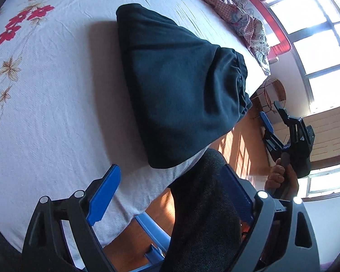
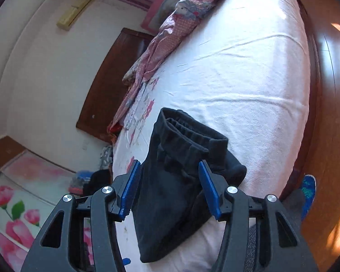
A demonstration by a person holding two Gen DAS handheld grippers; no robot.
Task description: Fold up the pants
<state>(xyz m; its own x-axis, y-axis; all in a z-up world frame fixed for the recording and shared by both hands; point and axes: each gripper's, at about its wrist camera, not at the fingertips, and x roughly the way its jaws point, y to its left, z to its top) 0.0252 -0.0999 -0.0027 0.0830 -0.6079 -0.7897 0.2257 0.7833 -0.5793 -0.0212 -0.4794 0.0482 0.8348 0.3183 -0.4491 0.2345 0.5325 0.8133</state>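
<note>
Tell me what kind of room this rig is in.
Almost certainly a home bedroom: the folded dark pants lie on a bed with a floral sheet, a crumpled quilt sits near the wooden headboard, and sunlit windows stand behind.

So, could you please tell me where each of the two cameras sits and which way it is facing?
Left wrist: sits on the left gripper, looking across the flowered bed sheet at the folded dark pants; the person's hand holding the right gripper and a dark-clothed leg show.
Right wrist: sits on the right gripper, looking along the bed toward the wooden headboard, pants between its open fingers.
Shared: the pants, the sheet, and the patterned quilt.
</note>
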